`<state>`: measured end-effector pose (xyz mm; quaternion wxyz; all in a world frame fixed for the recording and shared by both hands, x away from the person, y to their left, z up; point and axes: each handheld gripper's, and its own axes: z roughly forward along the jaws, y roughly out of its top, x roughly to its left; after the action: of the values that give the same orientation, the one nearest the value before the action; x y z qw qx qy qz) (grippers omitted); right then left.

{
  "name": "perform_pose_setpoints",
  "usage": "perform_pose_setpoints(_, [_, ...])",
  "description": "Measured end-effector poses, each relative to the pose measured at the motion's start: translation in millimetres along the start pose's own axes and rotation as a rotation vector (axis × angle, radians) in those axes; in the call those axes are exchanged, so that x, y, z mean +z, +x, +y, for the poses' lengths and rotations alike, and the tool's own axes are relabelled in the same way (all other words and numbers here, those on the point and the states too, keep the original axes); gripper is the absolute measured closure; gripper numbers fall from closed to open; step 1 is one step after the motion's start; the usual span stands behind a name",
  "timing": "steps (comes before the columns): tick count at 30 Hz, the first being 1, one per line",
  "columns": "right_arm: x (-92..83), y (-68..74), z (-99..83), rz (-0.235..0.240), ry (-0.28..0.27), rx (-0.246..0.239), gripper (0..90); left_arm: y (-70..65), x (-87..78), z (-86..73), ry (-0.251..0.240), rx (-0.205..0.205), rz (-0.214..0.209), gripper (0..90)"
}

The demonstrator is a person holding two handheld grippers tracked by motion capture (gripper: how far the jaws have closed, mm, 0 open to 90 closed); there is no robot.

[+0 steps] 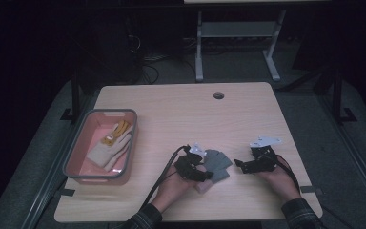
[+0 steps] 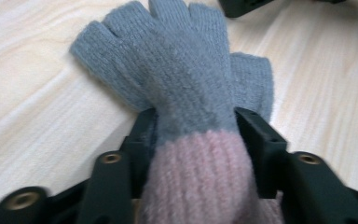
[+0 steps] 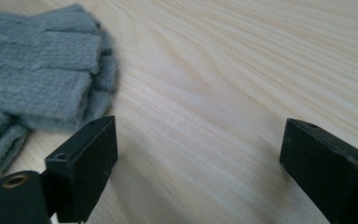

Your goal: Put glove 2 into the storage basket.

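Grey fingerless glove (image 2: 186, 79) with pink cuff lies flat on the table.

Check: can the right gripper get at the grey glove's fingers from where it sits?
Probably yes. The right gripper is open with nothing between its jaws, and bare table lies between it and the grey glove, which the left gripper grips near the pink cuff.

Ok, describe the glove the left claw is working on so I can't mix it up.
On the wooden table, right of the pink bin, lies a fingerless knit glove between the left claw pads. It is grey with a pink cuff; the bin's glove is cream.
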<state>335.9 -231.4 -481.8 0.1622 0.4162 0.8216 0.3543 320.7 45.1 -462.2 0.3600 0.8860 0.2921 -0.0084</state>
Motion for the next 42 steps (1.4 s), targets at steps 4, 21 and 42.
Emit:
perform_pose_setpoints(4, [1.0,-1.2,0.1,0.011,0.000,0.005,10.3,0.1,-0.2,0.7,-0.007,0.002,-0.016,59.8])
perform_pose_setpoints(21, [1.0,-0.8,0.0,0.026,0.003,-0.003,9.9,11.1,-18.4,4.5,0.001,0.003,-0.051,64.9])
perform_pose_setpoints(42, [1.2,-1.1,-0.1,0.025,0.001,-0.006,9.9,23.4,-63.4,12.1,-0.048,-0.014,-0.033,64.8])
